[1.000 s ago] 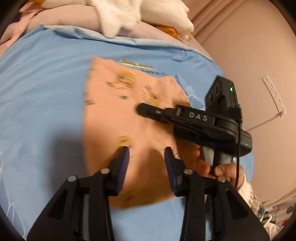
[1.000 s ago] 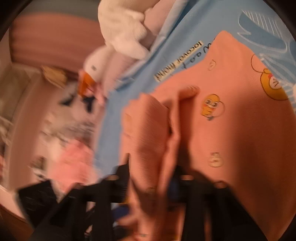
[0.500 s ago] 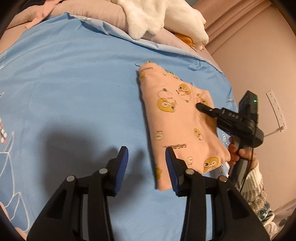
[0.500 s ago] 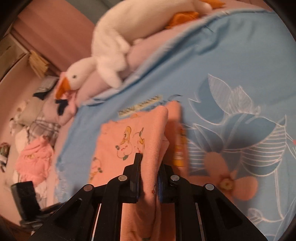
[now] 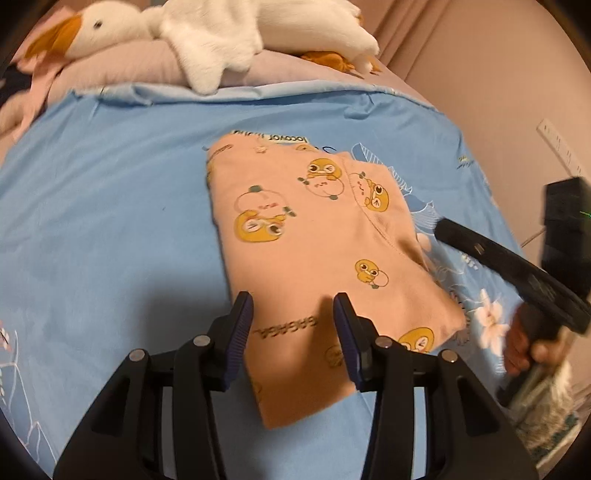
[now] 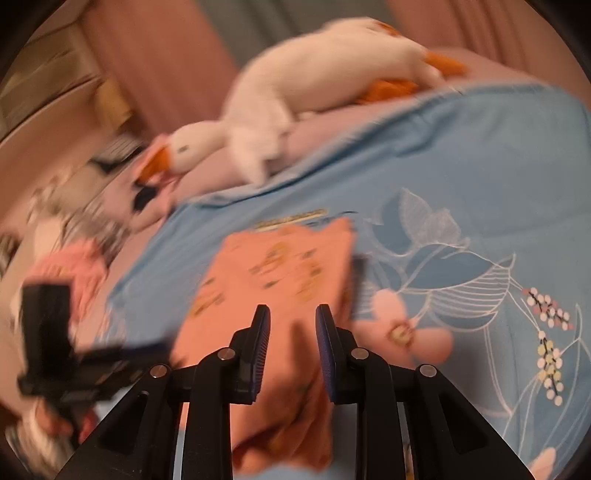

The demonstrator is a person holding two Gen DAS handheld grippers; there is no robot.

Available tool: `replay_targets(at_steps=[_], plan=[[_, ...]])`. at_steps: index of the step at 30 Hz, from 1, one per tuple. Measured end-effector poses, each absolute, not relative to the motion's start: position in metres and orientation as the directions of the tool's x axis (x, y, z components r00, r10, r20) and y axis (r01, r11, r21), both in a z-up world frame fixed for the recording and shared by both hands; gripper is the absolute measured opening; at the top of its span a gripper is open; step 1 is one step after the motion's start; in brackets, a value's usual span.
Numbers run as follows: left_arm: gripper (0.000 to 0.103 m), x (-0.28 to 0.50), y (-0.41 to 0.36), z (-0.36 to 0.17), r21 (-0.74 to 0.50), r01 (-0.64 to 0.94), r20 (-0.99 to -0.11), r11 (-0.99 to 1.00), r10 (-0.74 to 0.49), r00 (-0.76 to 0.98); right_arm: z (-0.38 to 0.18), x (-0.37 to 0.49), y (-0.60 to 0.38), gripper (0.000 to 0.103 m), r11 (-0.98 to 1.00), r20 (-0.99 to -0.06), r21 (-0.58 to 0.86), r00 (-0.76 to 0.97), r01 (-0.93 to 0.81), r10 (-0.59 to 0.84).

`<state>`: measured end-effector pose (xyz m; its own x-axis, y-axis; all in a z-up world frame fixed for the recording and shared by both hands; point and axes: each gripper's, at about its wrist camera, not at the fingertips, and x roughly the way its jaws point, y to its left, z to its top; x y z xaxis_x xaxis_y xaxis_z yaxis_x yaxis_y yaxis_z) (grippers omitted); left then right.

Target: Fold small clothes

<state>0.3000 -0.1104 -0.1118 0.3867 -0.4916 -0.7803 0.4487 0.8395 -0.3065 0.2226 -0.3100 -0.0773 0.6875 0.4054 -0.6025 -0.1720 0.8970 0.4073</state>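
2 grippers work over 1 small peach garment, printed with yellow ducks, which lies folded into a rough rectangle on the blue bedsheet, below the white plush goose at the pillow end. The left gripper hovers above the garment's near edge; its jaws are opening, apart, and nothing is pinched between them. The right gripper is also opening, with the cloth lying under and beyond its blue pads but not pressed by them, so the fold looks just released, in my judgement. In the left wrist view its tip sits just off the garment's right edge. The risk now lies in that top layer: its seamed edge sits skewed across the upper right and a corner ripples near the tip, so a pad brushing it on the way out could drag the flap open. Soft bedding gives no firm backing, so pressing to flatten may crease the sheet and shift the whole stack. The right wrist view is blurred, so fine contact there cannot be confirmed.
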Motion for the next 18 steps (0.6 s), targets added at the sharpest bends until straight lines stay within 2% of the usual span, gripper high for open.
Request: replay_targets(at_steps=[7, 13, 18], plan=[[0.044, 0.297, -0.127, -0.115, -0.178, 0.48, -0.786, 0.859, -0.417, 0.455, -0.081, 0.197, -0.273, 0.025, 0.889, -0.606, 0.324, 0.651, -0.322, 0.457], [0.043, 0.297, -0.131, -0.123, -0.14, 0.495, -0.797, 0.858, -0.394, 0.458, -0.109, 0.208, -0.261, 0.019, 0.93, -0.71, 0.227, 0.604, -0.289, 0.361], [0.044, 0.296, -0.132, -0.127, -0.123, 0.5, -0.806, 0.857, -0.38, 0.454, -0.115, 0.208, -0.265, 0.019, 0.926, -0.728, 0.241, 0.577, -0.29, 0.37]])
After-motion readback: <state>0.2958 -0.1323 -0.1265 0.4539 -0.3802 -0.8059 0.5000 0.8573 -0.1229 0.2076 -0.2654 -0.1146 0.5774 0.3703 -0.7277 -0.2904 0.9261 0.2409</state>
